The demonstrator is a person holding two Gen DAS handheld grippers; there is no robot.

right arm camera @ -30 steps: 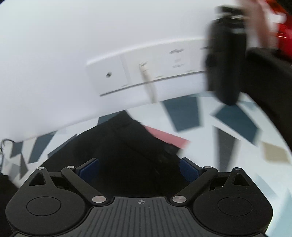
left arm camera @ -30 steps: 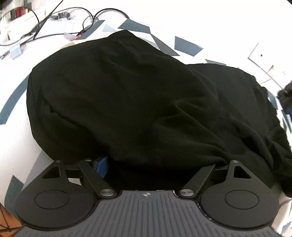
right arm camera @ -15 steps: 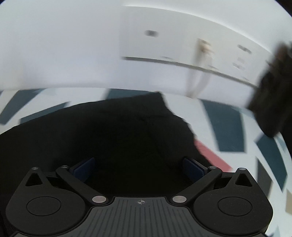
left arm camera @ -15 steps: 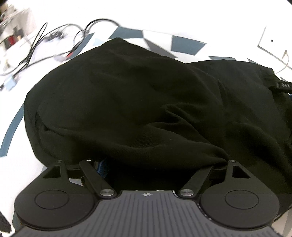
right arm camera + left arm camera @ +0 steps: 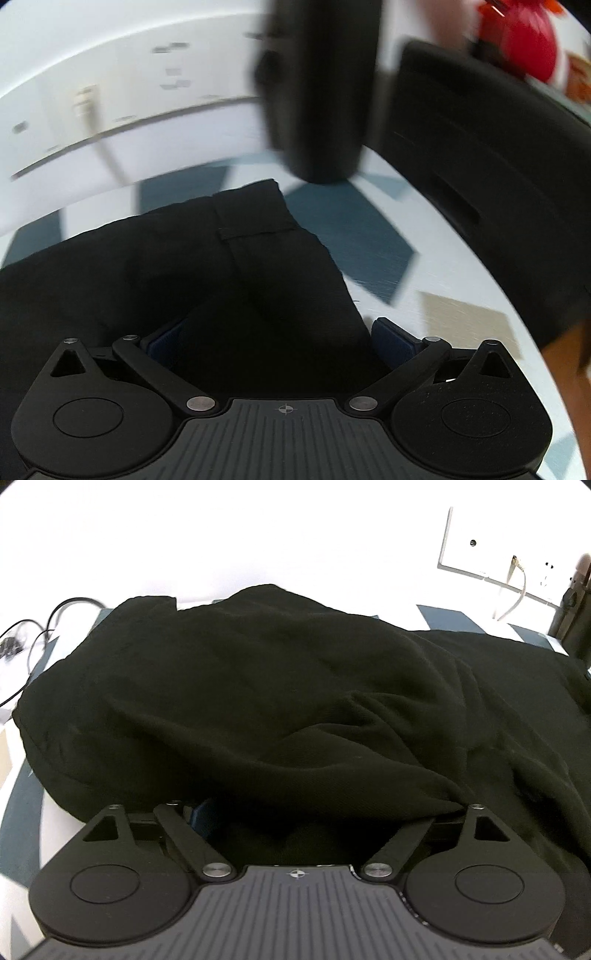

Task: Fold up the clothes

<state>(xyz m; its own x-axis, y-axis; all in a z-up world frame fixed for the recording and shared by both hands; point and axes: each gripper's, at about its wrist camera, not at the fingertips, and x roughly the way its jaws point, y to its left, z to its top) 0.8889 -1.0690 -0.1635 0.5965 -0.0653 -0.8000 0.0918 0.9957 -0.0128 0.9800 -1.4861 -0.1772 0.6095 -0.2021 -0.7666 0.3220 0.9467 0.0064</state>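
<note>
Garment: a black garment (image 5: 280, 701) lies heaped on the patterned table (image 5: 369, 236), filling most of the left wrist view; its far edge rises in a hump, and folds run down toward the near right.
Garment corner: in the right wrist view a stitched corner of the black garment (image 5: 255, 218) reaches toward the far side, ending just short of a dark blue patch in the cloth pattern.
Left gripper (image 5: 317, 812): cloth is draped over both fingers, so only a sliver of the left blue pad (image 5: 201, 812) shows. The linkage arms are splayed wide, but I cannot tell whether the pads grip anything.
Right gripper (image 5: 273, 341): jaws stand wide apart, the left blue pad (image 5: 166, 341) over the fabric and the right one at the garment's right edge, with cloth lying between them, not pinched.
Table surface: white with dark blue, grey and beige shapes.
Far left: black cables (image 5: 33, 627) trail on the table beside the garment.
Far wall: a white outlet panel (image 5: 491, 542) with a pale cord plugged in.
Right side: a blurred dark cylinder (image 5: 317, 88) and a black chair back (image 5: 491, 177).
</note>
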